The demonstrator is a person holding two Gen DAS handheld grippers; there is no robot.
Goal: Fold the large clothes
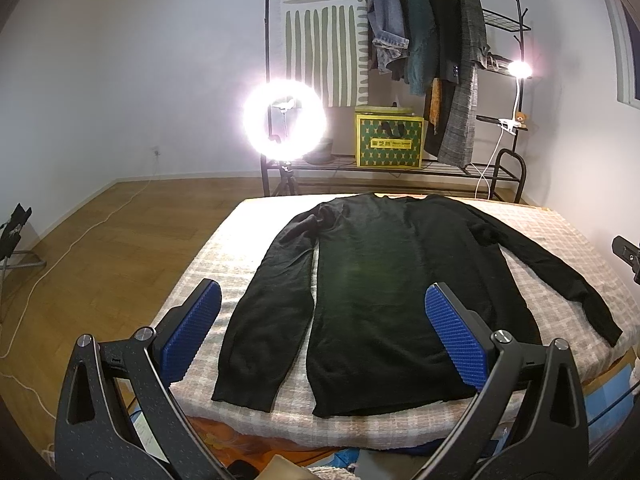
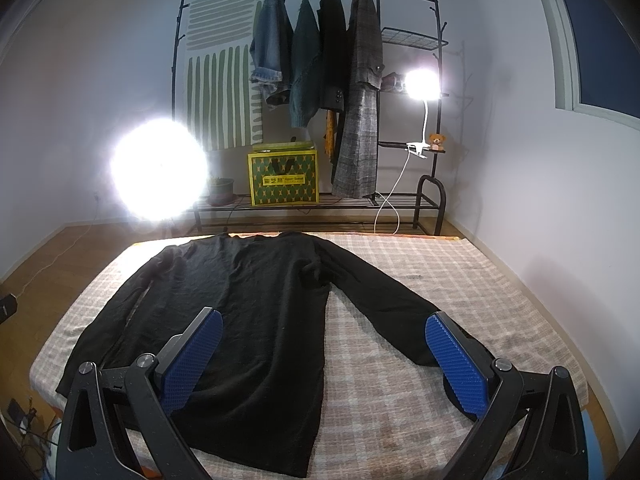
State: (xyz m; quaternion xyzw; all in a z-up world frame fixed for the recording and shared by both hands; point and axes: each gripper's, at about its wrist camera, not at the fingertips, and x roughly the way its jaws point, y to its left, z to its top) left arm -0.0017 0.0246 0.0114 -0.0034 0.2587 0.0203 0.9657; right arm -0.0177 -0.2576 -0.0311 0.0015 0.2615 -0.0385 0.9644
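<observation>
The left gripper (image 1: 322, 328) is spread wide, its two blue ribbed pads (image 1: 192, 336) well apart and holding nothing; it hangs above the near end of the black sweater (image 1: 384, 300), one pad over the checked cloth beside the left sleeve (image 1: 264, 312), the other over the body near the hem. The right gripper (image 2: 324, 356) is likewise spread wide and empty, its left pad (image 2: 192, 364) over the sweater's body and its right pad over the cuff end of the right sleeve (image 2: 384, 300). Whether either pad brushes the knit cannot be told from these views. There is one sweater, laid flat on the bed (image 2: 460, 280) with its neck toward the far edge and its hem toward the near edge, both sleeves stretched down and outward. Behind the bed stands one black clothes rack (image 2: 438, 80) carrying four hung garments (image 2: 316, 64) (a denim jacket, a teal knit, a dark coat, a grey check coat), one yellow-and-green box (image 2: 284, 178), one small teddy bear (image 2: 437, 141) and a striped hanging. Two lamps burn: a ring light (image 1: 285, 122) on the left and a clip lamp (image 2: 422, 84) on the rack. Bare checked cloth lies to the right of the right sleeve, and wooden floor (image 1: 100, 248) lies open to the left of the bed.
</observation>
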